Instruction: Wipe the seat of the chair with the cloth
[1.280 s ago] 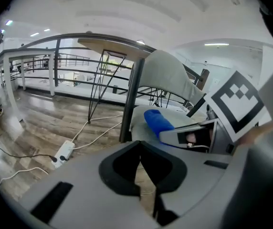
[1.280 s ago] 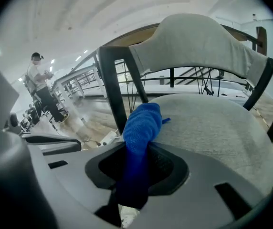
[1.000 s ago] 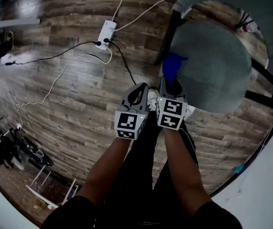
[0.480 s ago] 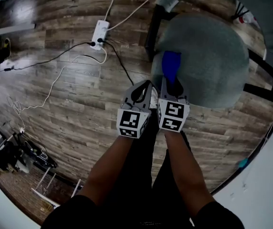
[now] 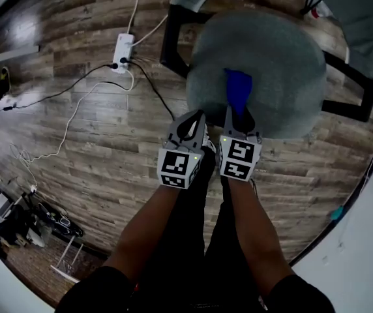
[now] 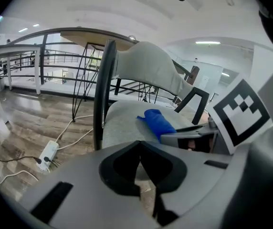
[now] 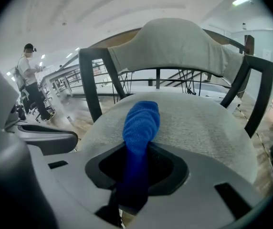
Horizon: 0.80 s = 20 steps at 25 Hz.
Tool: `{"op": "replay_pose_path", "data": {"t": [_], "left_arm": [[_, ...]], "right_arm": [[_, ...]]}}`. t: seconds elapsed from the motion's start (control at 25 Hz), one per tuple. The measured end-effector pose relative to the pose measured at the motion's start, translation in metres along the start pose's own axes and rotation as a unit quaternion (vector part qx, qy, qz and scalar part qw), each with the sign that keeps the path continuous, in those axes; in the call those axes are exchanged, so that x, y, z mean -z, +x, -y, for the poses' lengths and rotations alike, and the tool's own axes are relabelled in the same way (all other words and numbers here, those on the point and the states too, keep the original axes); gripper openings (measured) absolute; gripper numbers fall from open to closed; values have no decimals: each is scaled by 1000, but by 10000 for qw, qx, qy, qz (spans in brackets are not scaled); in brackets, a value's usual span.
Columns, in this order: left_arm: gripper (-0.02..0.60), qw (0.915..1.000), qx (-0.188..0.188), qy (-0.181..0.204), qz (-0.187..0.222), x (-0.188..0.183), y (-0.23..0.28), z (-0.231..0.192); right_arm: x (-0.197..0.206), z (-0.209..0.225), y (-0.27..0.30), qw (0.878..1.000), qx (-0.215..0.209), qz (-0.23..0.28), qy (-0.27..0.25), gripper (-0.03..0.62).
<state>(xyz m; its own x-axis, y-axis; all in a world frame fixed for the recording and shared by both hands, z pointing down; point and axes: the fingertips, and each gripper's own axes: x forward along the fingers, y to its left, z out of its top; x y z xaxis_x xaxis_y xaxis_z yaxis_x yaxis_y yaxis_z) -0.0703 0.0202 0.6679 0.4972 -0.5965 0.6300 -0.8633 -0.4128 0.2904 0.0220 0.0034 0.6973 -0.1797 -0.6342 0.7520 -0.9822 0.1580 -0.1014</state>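
A grey upholstered chair seat (image 5: 271,64) fills the upper middle of the head view, with a black frame and grey backrest (image 7: 184,46). My right gripper (image 5: 238,119) is shut on a blue cloth (image 5: 238,90), whose free end rests on the front part of the seat (image 7: 208,123). The cloth (image 7: 139,128) runs from between the right jaws out onto the cushion. My left gripper (image 5: 190,129) is shut and holds nothing, beside the right one, just off the seat's front edge. From the left gripper view the cloth (image 6: 158,123) lies to the right.
A white power strip (image 5: 121,47) with black and white cables lies on the wood floor left of the chair. The chair's black armrest (image 5: 356,87) is on the right. A person (image 7: 29,80) stands far off. Black gear (image 5: 17,220) clutters the lower left.
Both grippers have moved toward the chair. The blue cloth went from the seat's left edge onto the front middle of the cushion.
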Motion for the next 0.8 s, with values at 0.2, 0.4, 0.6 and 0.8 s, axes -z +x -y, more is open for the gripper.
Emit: {"op": "replay_pose_path", "data": {"t": [0.2,0.4,0.6,0.8], "left_arm": [[6,9998,156,67,-103,4,8,25],[6,9993,290,197,-109,3,15,48],[6,9989,348,283,-168,5,19,64],[6,9980,372,477,-200,7,23,81]], "right_arm": [[8,31,-12,9997,224,-17,131,107],[16,61,-23,9990,403,30,173,107],[23,90,-33,9984,534,102,126,107],[29,121,-44,9979,623,119,115,107]]}}
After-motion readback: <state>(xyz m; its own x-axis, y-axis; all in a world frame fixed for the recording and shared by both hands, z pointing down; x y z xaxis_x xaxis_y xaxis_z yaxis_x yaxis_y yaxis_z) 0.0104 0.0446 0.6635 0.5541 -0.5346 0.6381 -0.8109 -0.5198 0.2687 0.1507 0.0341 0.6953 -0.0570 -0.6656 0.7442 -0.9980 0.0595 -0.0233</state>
